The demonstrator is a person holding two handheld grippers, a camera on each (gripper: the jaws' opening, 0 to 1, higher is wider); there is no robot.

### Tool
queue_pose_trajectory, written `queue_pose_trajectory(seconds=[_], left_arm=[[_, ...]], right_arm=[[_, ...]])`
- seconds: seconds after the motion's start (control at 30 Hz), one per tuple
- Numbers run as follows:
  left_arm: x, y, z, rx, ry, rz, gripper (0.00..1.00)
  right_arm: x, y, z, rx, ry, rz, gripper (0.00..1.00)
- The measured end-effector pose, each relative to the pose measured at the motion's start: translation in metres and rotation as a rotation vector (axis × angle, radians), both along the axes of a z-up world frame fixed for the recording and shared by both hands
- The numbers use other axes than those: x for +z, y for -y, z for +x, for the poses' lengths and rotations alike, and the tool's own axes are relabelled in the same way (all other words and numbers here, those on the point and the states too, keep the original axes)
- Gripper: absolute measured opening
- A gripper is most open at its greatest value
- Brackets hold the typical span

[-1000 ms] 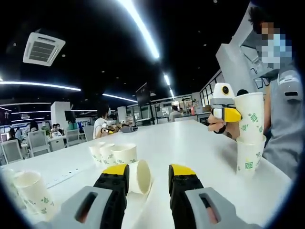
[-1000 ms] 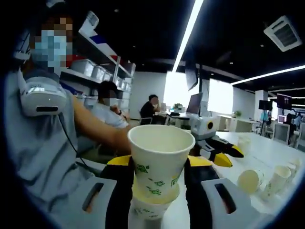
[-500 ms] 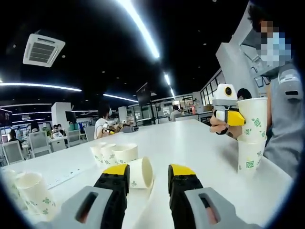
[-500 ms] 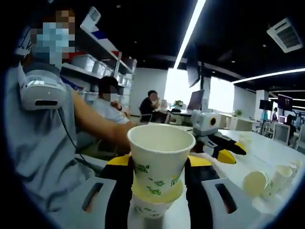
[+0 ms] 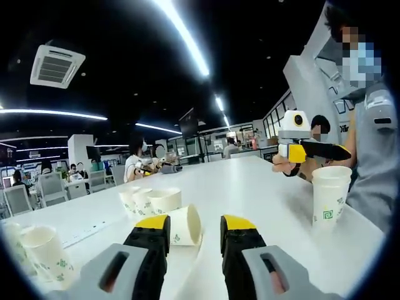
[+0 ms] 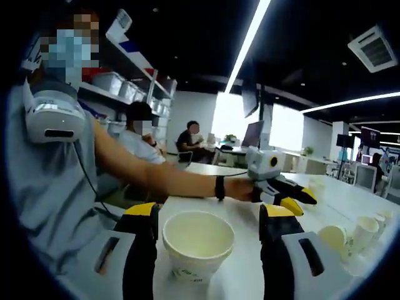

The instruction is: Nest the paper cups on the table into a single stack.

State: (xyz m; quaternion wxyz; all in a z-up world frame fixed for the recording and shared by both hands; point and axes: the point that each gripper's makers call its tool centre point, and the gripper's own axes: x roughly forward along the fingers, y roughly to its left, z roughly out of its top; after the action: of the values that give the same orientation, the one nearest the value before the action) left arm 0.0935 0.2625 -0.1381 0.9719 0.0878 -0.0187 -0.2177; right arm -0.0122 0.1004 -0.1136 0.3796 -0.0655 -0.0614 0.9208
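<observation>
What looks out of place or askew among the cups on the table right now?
One paper cup lies tipped on its side between the left gripper jaws. The row of cups behind it and the nested stack stand upright. Nothing looks spilled or crushed.

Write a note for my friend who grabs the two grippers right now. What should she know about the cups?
Right gripper: open, above the upright stack near the table's edge, jaws either side of its rim, not touching.
Left gripper: open, empty, its jaws either side of a tipped cup lying on its side on the table.
Loose cups: three upright in a close cluster behind the tipped one, and one more cup standing apart.
Done: at least two cups nested.
Left: add the tipped cup, then the other four.
</observation>
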Motion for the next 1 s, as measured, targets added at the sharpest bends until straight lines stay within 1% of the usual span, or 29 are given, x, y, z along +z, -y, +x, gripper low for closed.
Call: queue_pose_trajectory(seconds=[0.07, 0.1, 0.33, 0.43, 0.47, 0.6, 0.73, 0.8, 1.0], left_arm=[[0.000, 0.000, 0.000, 0.000, 0.000, 0.000, 0.34], [0.000, 0.001, 0.000, -0.001, 0.000, -0.001, 0.34], [-0.001, 0.001, 0.000, 0.000, -0.002, 0.001, 0.34], [-0.002, 0.002, 0.000, 0.000, -0.003, 0.001, 0.34], [-0.002, 0.002, 0.000, -0.001, -0.003, 0.001, 0.34], [-0.002, 0.001, 0.000, -0.001, -0.003, -0.001, 0.34], [-0.002, 0.001, 0.000, -0.001, -0.004, 0.000, 0.34], [-0.003, 0.001, 0.000, -0.001, -0.007, 0.001, 0.34], [-0.003, -0.002, 0.000, 0.000, -0.008, -0.002, 0.34]], right_arm=[[0.001, -0.002, 0.003, -0.014, -0.005, 0.004, 0.76], [0.002, -0.002, 0.006, -0.020, -0.009, 0.007, 0.76], [0.007, -0.002, 0.010, -0.024, -0.023, 0.016, 0.72], [0.012, -0.001, 0.012, -0.025, -0.032, 0.028, 0.71], [0.016, -0.002, 0.014, -0.026, -0.041, 0.033, 0.70], [0.025, -0.005, 0.022, -0.047, -0.042, 0.056, 0.68], [0.037, -0.010, 0.034, -0.073, -0.056, 0.085, 0.62], [0.042, -0.013, 0.039, -0.081, -0.057, 0.096, 0.59], [0.058, -0.021, 0.047, -0.094, -0.051, 0.125, 0.55]])
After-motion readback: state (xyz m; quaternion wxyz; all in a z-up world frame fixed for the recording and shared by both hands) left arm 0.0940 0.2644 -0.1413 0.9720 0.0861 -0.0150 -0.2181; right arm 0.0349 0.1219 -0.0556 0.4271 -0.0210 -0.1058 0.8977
